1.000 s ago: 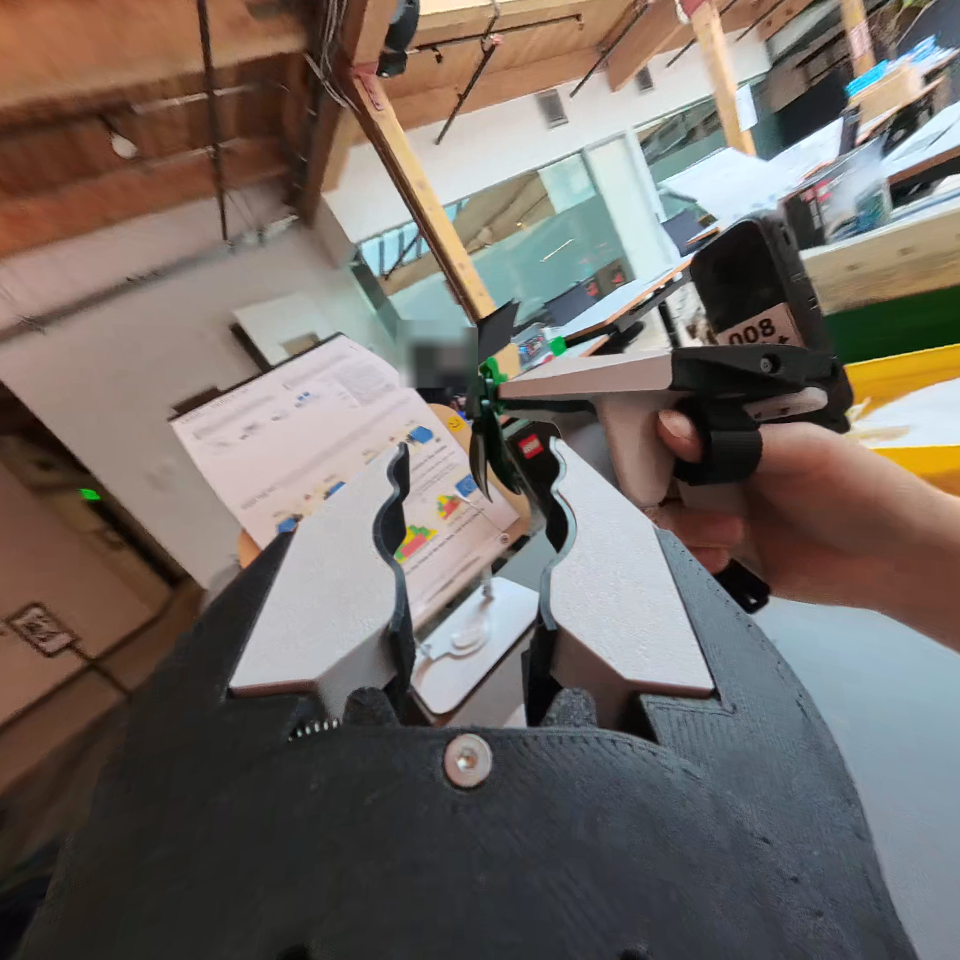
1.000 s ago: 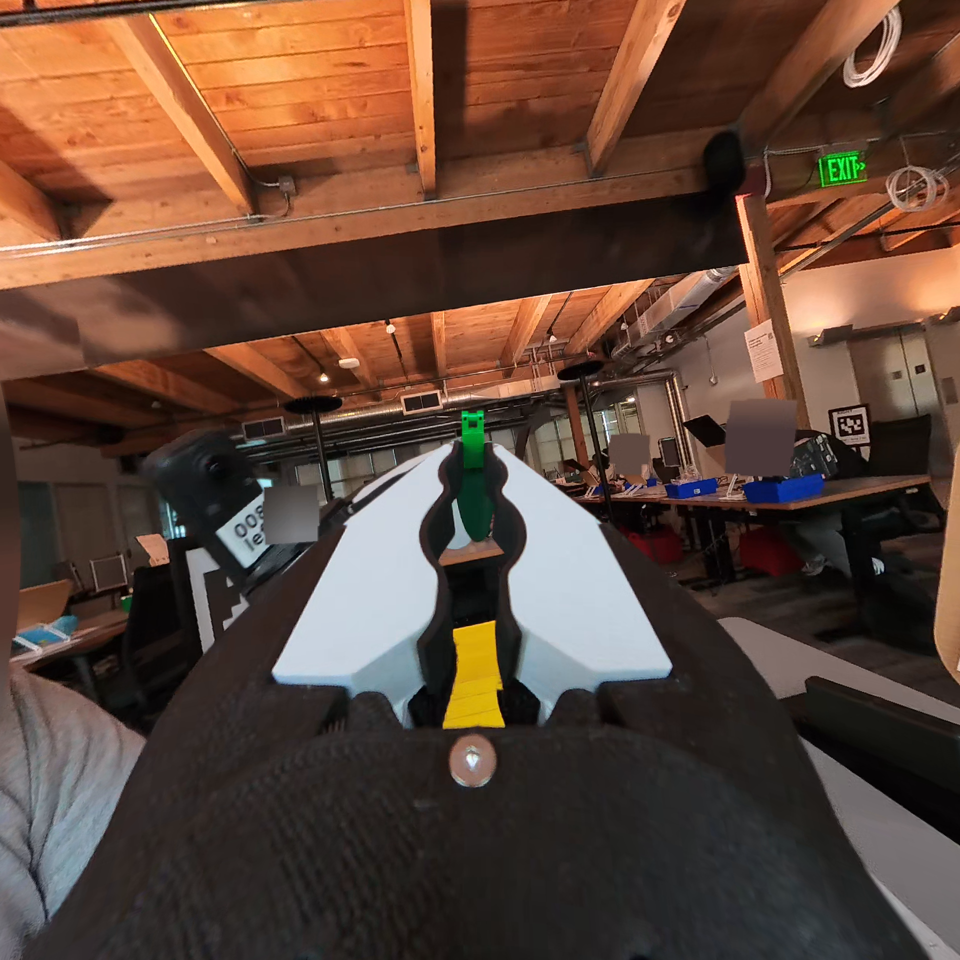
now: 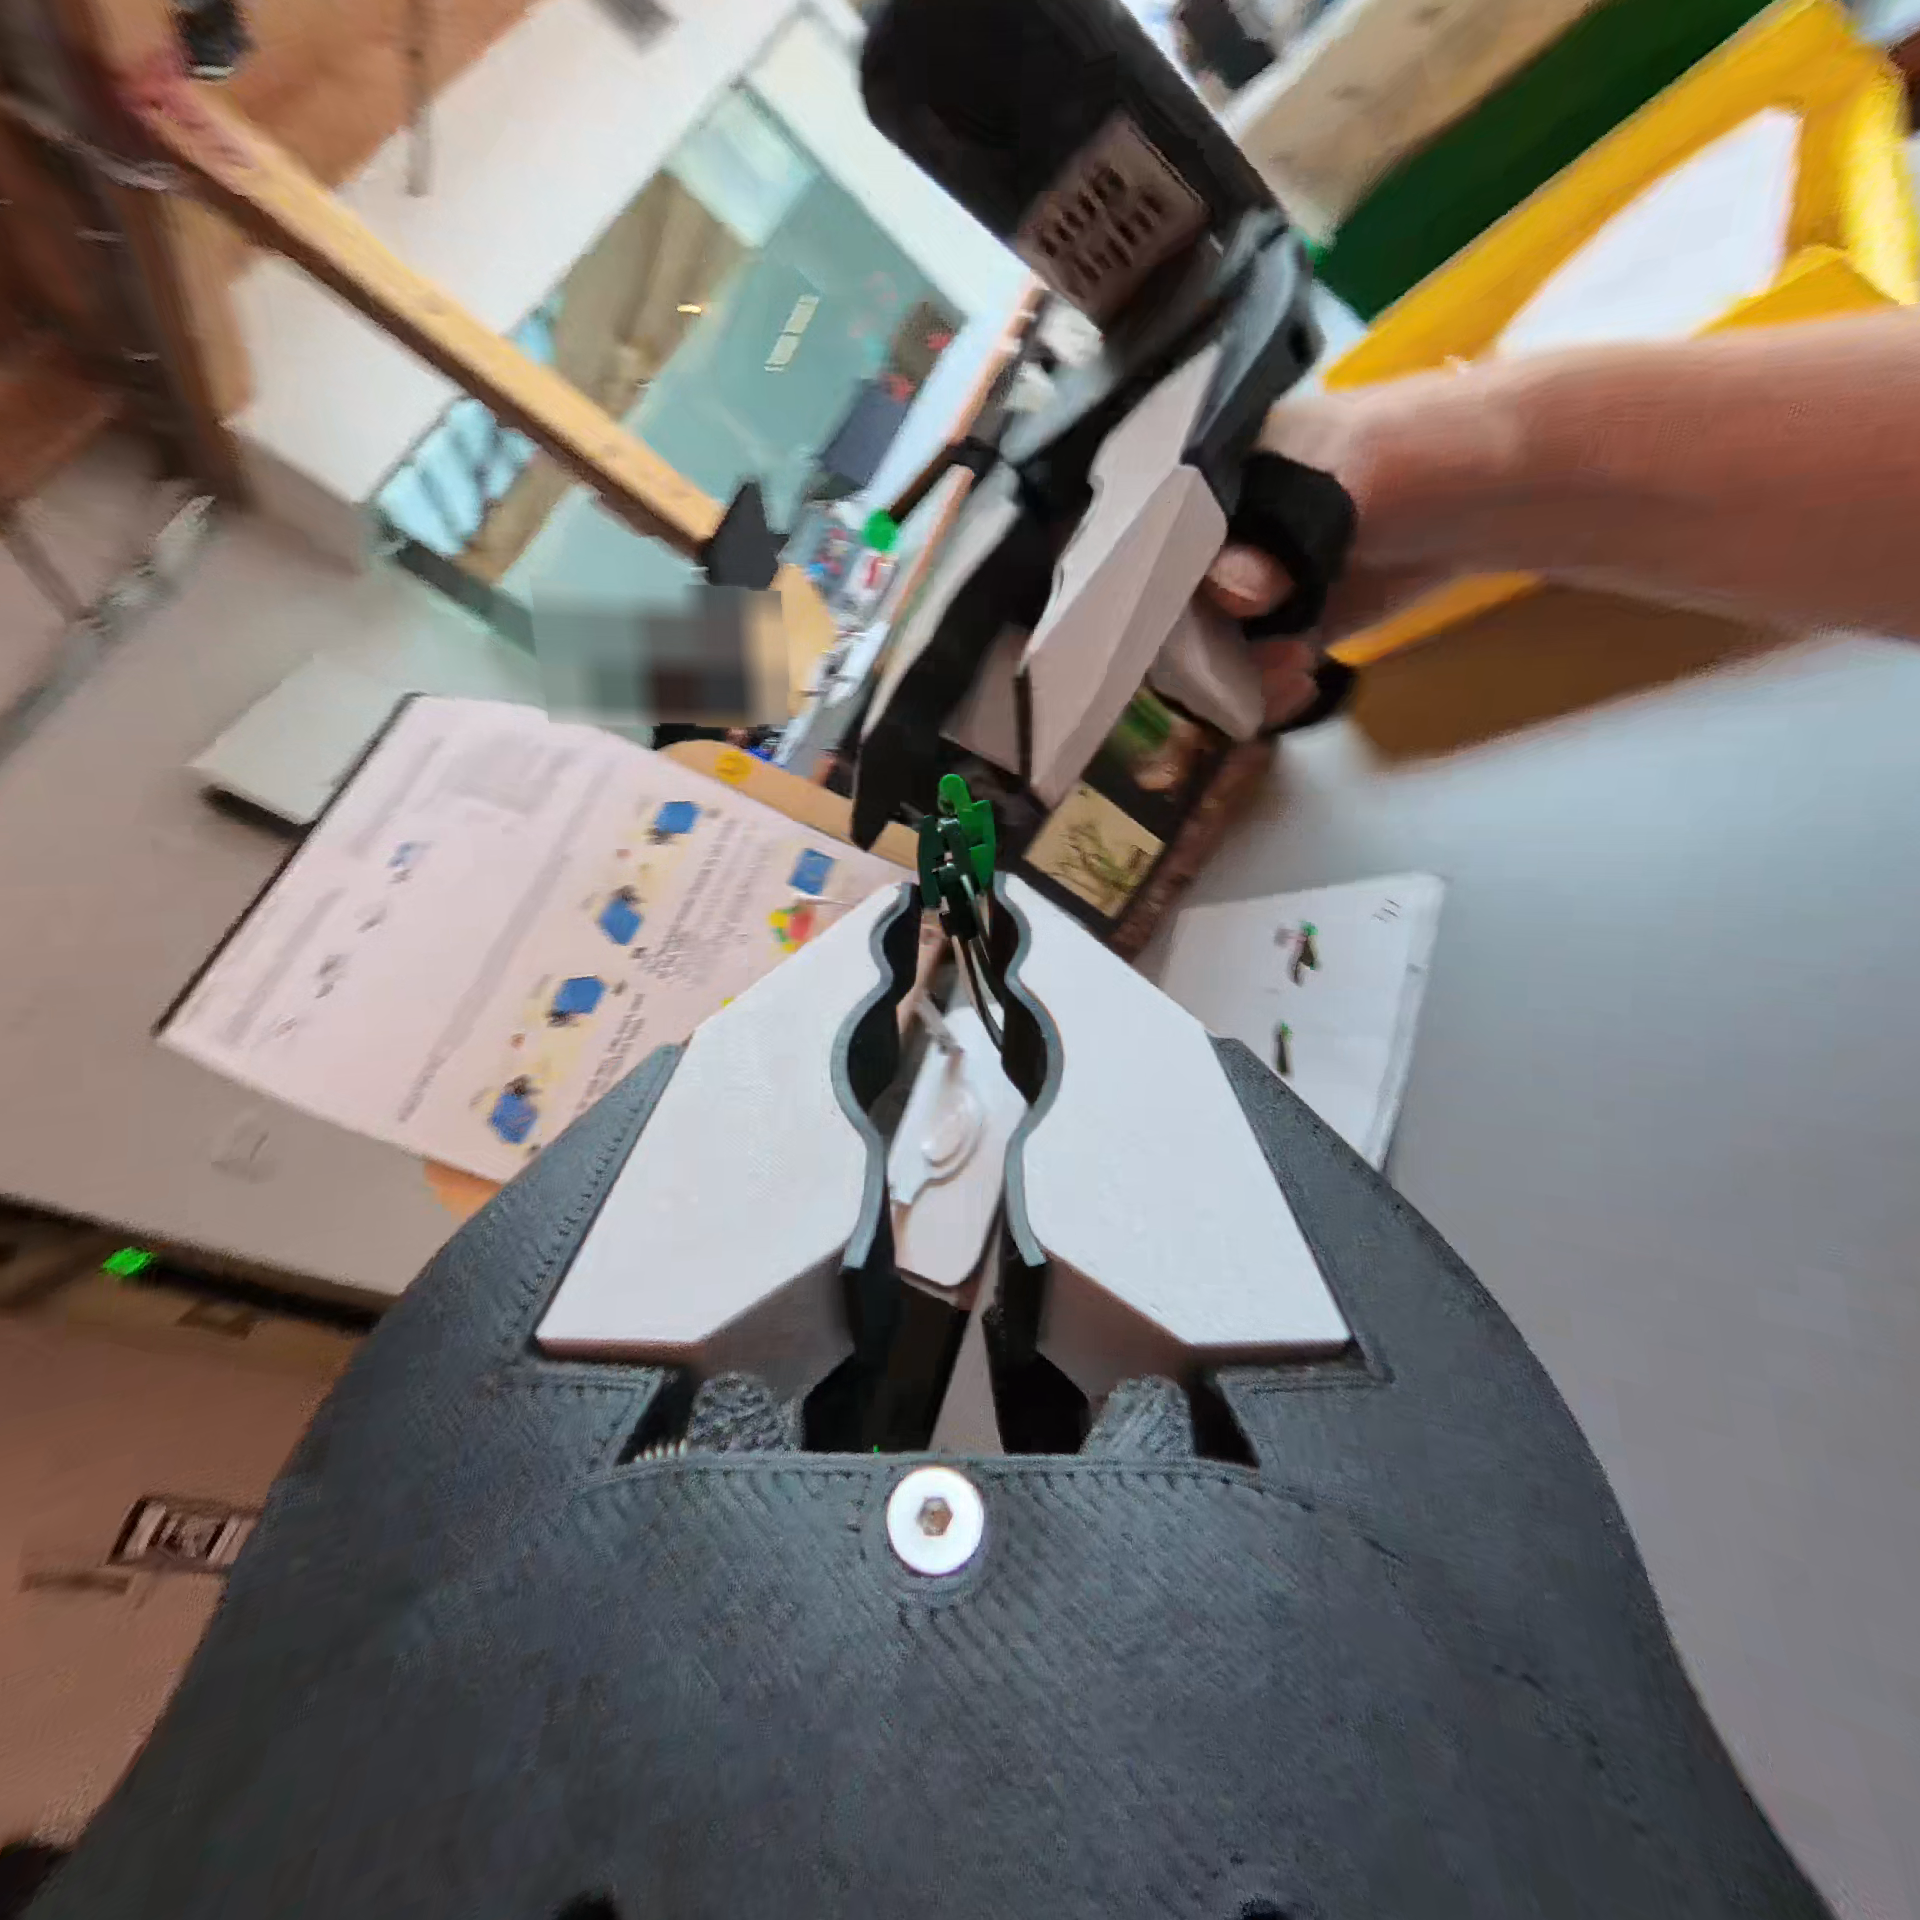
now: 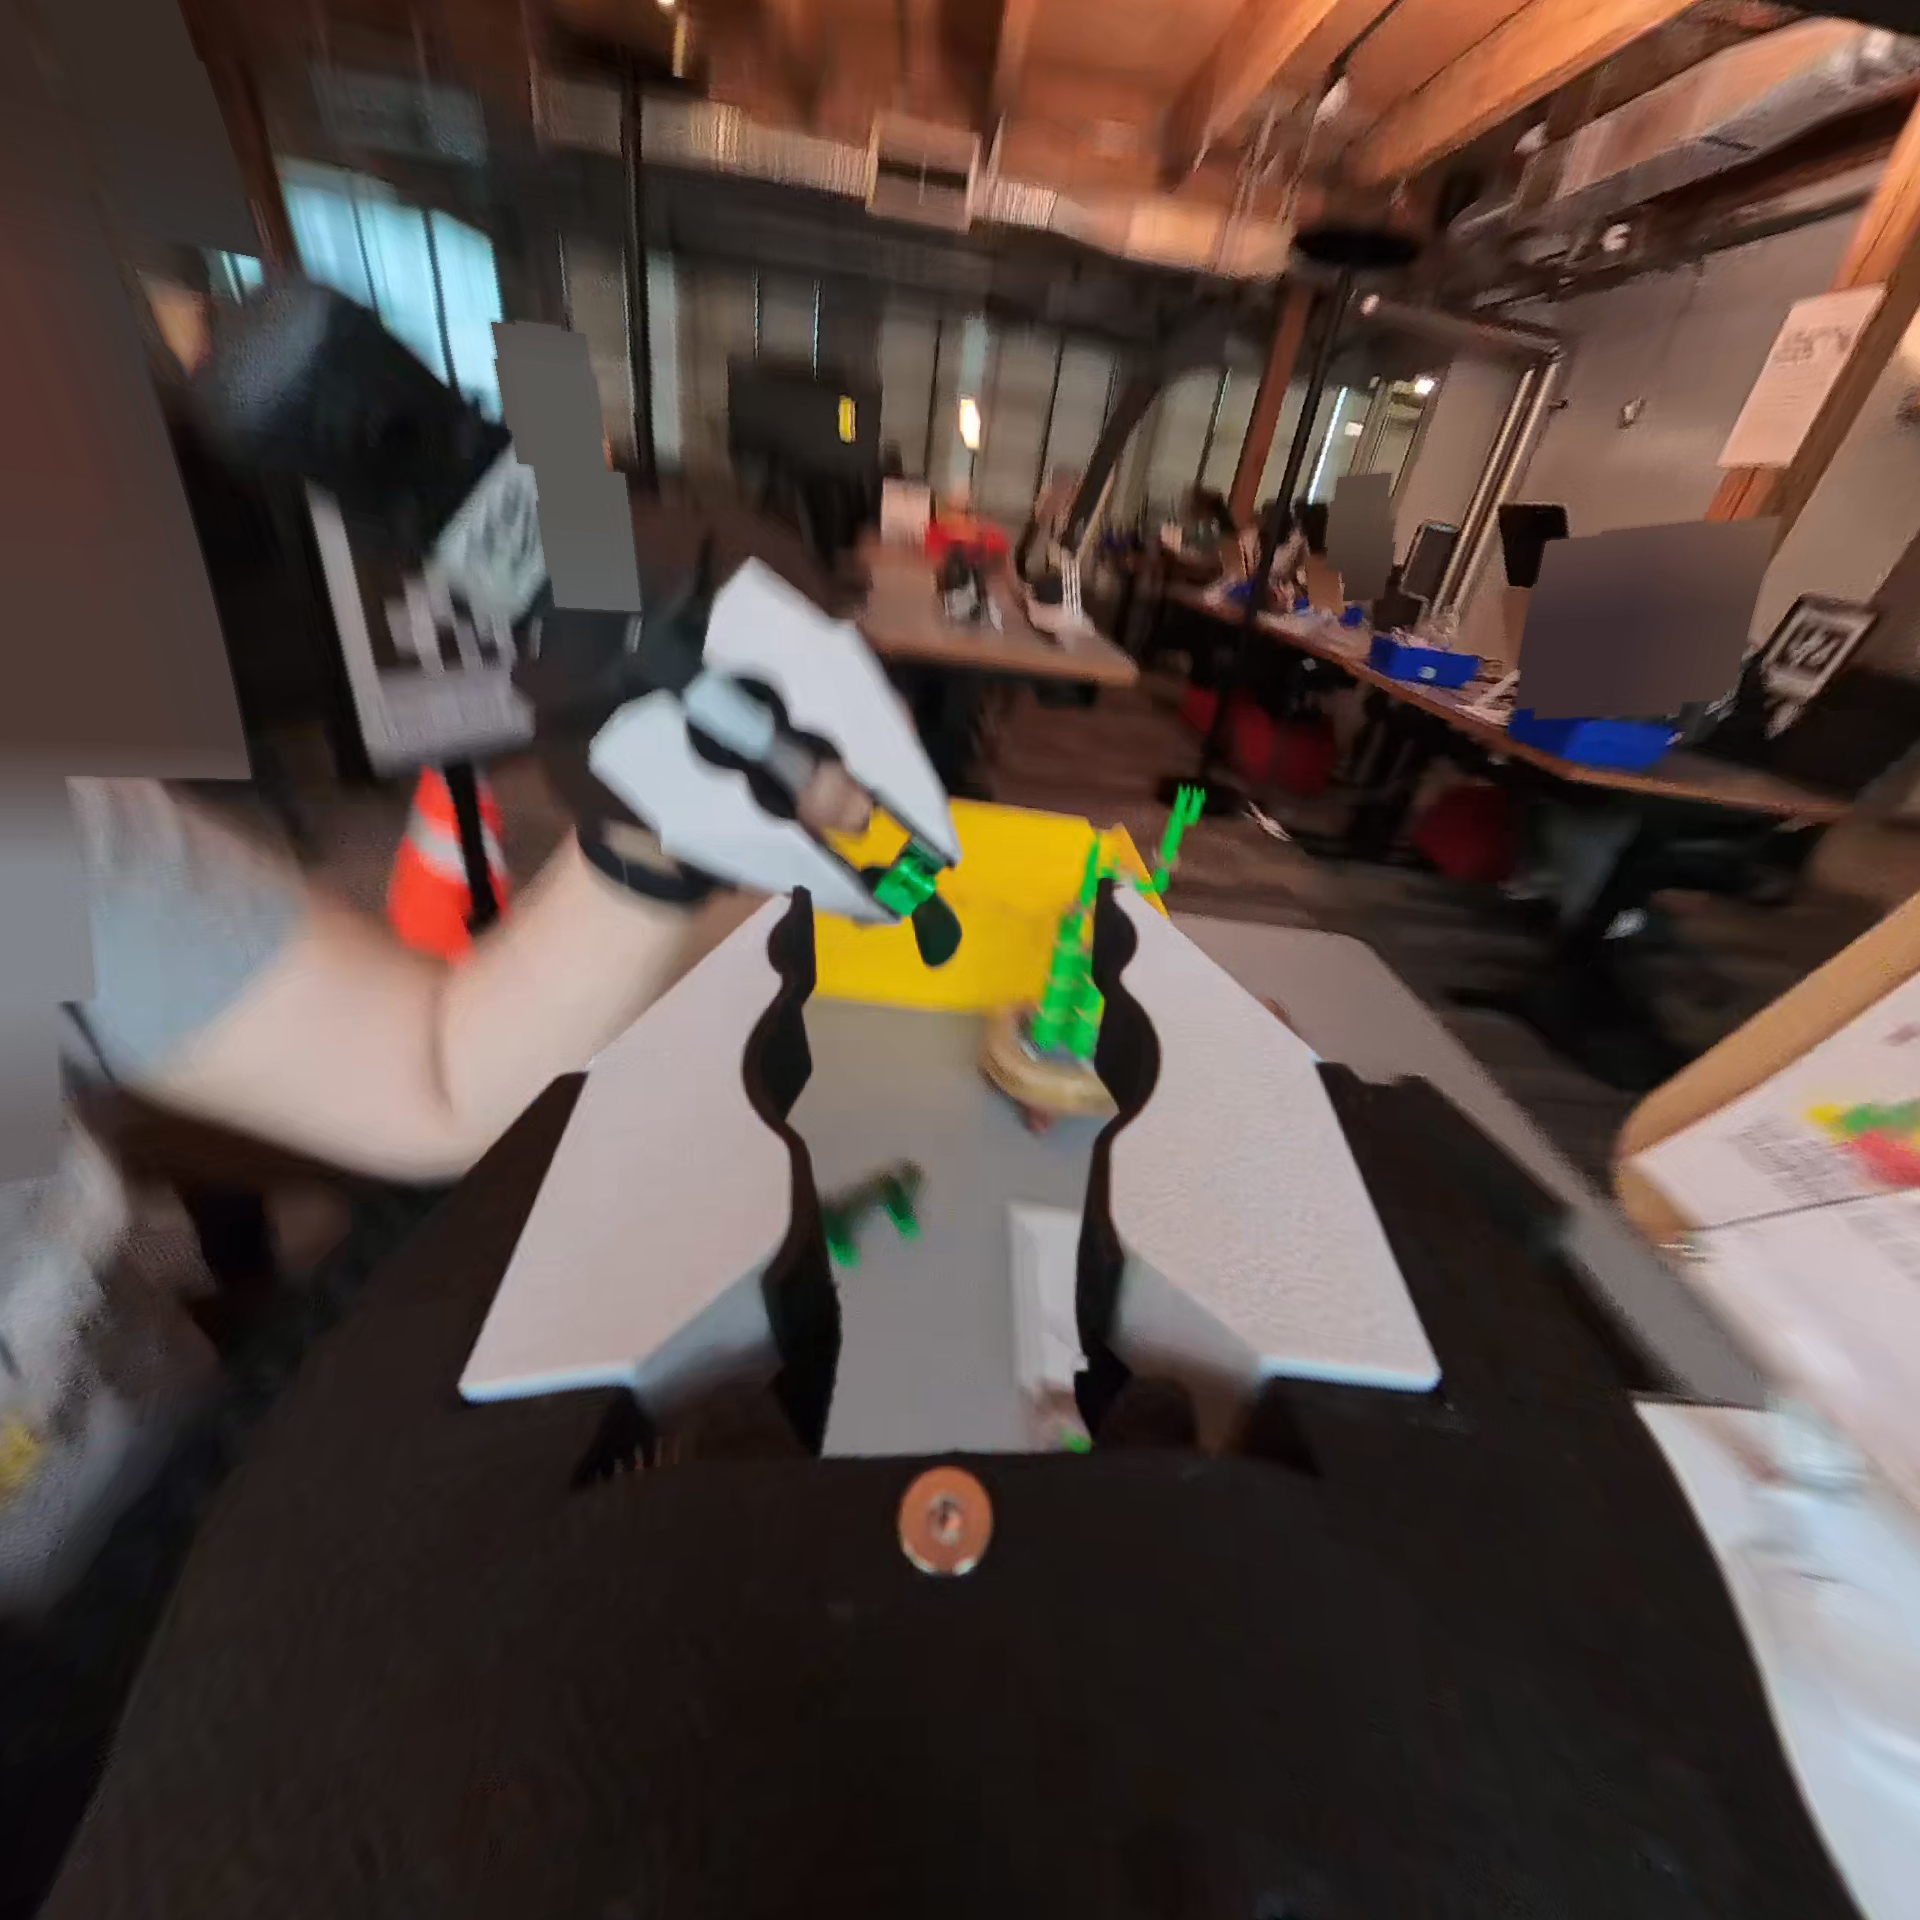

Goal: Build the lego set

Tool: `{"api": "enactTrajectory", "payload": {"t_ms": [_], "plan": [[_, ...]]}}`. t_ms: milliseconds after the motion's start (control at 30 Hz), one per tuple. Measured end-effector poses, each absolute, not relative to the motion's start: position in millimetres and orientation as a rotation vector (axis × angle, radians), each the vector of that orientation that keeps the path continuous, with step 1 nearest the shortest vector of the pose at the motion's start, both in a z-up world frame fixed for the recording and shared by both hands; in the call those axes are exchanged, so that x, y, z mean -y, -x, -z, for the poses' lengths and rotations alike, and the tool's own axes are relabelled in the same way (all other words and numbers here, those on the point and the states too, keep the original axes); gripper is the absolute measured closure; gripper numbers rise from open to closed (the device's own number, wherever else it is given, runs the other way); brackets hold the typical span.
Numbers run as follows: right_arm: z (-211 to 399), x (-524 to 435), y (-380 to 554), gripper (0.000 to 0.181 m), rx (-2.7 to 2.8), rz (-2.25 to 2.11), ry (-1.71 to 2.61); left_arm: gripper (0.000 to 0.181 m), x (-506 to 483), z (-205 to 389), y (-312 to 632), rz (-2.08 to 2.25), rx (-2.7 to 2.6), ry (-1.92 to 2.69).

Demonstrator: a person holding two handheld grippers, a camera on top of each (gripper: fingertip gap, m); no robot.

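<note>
Item: green leaf piece (image 3: 956, 847), pinched at the tips of my left tongs (image 3: 951, 904); right tongs (image 4: 951, 935) spread, empty; green plant build (image 4: 1070, 997) on table (image 4: 935, 1330); advice: bring leaf down slowly, seat squarely.

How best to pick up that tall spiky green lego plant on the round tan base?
Probably low on the stalk of the tall spiky green lego plant, just above its round tan base, coming in level from the near side: it stands upright, and its thin upper branches look fragile.
</note>
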State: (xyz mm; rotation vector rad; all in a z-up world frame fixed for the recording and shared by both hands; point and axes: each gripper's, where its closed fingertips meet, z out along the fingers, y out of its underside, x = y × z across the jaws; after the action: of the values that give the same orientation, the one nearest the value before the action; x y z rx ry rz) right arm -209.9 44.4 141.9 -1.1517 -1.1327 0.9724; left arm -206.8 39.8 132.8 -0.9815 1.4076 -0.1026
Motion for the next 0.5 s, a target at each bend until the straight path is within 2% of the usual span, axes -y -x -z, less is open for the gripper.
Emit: {"api": "enactTrajectory", "payload": {"t_ms": [33, 133, 233, 500], "plan": [[-128.1, -36.4, 209.4, 0.13, 1.257, -0.831, 1.112, 0.171, -35.7, -122.3, 207.3, 0.106, -1.478, 0.979], [-94.1, -24.4, 212.9, 0.14, 1.503, -0.466, 1.023, 0.17, -27.5, -100.2, 207.7, 0.109, -1.616, 0.971], [-87.5, -26.2, 219.0, 0.154, 1.55, -0.334, 1.018, 0.17, -24.8, -84.3, 207.2, 0.106, -1.704, 0.988], [-79.6, -24.8, 223.2, 0.162, 1.604, -0.246, 1.039, 0.17, -27.1, -69.5, 212.4, 0.066, -1.768, 1.042]]}}
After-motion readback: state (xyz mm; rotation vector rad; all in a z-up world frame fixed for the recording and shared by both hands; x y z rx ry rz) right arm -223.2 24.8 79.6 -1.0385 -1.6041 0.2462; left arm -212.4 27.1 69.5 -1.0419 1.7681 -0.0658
